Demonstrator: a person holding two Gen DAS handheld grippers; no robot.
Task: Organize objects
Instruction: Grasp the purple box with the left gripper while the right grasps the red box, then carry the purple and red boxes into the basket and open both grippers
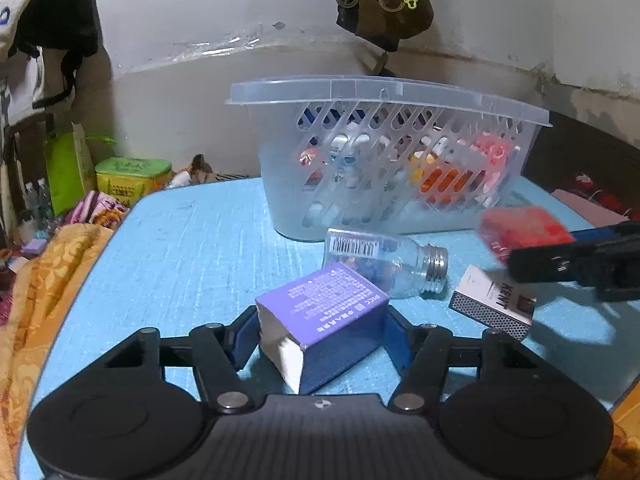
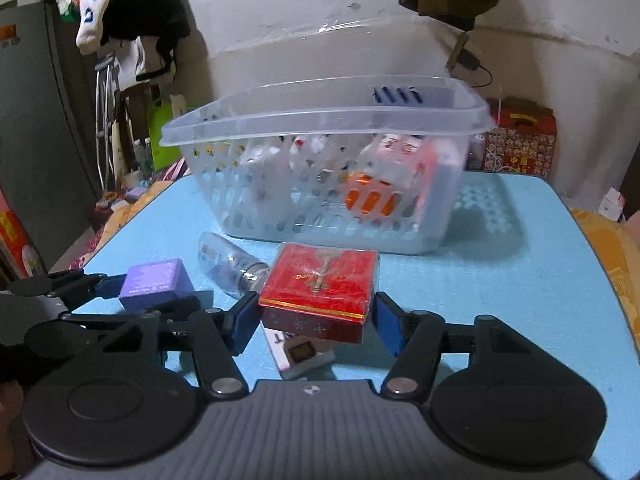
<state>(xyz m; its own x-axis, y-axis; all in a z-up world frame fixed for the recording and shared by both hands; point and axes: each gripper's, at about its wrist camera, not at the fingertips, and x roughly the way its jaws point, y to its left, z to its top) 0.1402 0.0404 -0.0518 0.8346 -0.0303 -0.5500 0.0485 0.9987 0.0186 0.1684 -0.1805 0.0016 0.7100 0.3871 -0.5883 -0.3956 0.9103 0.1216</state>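
My left gripper (image 1: 322,330) is shut on a purple box (image 1: 324,304), tilted, held just above the blue table (image 1: 180,248). It also shows in the right wrist view (image 2: 154,284). My right gripper (image 2: 314,316) is shut on a red box (image 2: 320,288) and holds it above the table; the red box shows blurred in the left wrist view (image 1: 524,228). A clear glass bottle (image 1: 388,266) lies on its side in front of the basket (image 1: 384,92). A white KENT cigarette pack (image 1: 494,300) lies flat beneath the red box (image 2: 304,352).
The clear plastic basket (image 2: 320,116) holds several small packs and stands at the back of the table. Orange bedding (image 1: 48,280) lies left of the table. A green tin (image 1: 128,176) and bags sit beyond. Clothes hang on the wall.
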